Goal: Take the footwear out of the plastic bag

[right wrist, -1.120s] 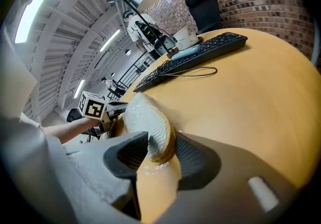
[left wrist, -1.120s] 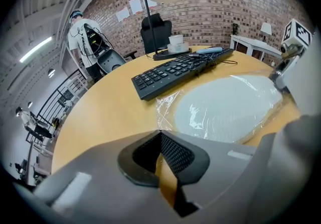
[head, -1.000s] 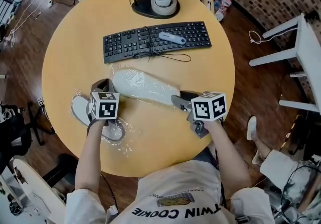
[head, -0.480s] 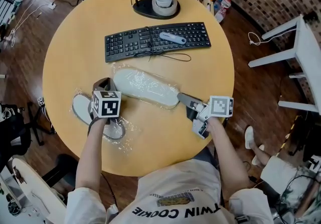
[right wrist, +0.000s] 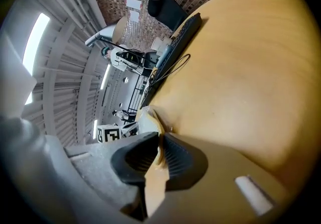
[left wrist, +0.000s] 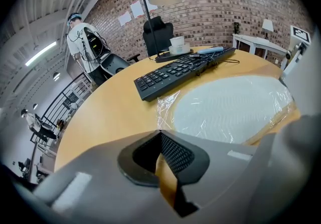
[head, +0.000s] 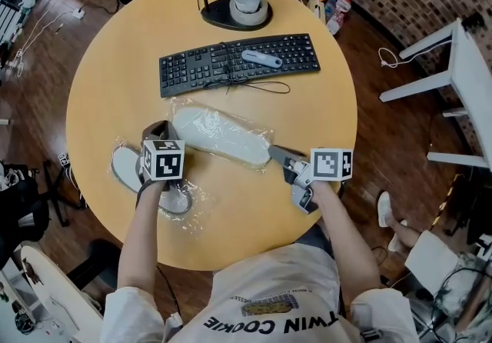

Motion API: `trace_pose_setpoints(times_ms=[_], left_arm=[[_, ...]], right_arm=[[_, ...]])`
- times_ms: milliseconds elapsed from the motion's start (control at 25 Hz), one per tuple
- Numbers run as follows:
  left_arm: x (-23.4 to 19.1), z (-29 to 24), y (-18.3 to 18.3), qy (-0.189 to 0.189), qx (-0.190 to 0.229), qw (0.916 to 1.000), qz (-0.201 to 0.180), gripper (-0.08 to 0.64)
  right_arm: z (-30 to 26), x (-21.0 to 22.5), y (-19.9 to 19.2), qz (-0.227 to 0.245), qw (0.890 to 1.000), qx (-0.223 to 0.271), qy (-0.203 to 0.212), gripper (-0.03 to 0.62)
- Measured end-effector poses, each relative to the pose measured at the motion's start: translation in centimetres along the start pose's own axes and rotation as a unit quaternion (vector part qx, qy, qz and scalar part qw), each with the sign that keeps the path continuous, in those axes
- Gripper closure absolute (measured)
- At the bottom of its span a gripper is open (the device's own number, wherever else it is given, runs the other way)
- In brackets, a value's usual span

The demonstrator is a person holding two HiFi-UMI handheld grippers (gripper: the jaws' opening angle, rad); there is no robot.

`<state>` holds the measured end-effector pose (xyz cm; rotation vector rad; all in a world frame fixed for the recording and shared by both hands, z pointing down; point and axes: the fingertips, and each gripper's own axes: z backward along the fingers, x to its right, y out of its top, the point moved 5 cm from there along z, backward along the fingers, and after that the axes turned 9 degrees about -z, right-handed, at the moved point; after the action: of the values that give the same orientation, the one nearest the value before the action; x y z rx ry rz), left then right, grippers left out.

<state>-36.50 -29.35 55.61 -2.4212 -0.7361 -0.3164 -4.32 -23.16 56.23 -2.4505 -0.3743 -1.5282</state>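
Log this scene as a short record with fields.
table: round, wooden
footwear: pale slipper inside plastic bag, mid-table
second slipper: at table's left
left claw: shut, nothing seen between
right claw: shut on plastic bag's edge
behind: keyboard

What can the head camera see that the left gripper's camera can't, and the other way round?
Only the head view: a second slipper beneath the left gripper, and the holder's forearms. Only the left gripper view: its own jaws, tips together, and a person standing beyond the table. Both: the bagged slipper, sole up, and the keyboard.
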Motion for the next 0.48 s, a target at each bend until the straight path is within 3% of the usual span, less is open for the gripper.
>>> trace_pose_setpoints(times_ms=[480], left_arm=[[0.4,0.2,0.1,0.009,-0.011,0.9998,-0.014,0.561]], right_arm=[[2.3,0.0,-0.2,0.010,1.000,0.030,0.000,0.566]])
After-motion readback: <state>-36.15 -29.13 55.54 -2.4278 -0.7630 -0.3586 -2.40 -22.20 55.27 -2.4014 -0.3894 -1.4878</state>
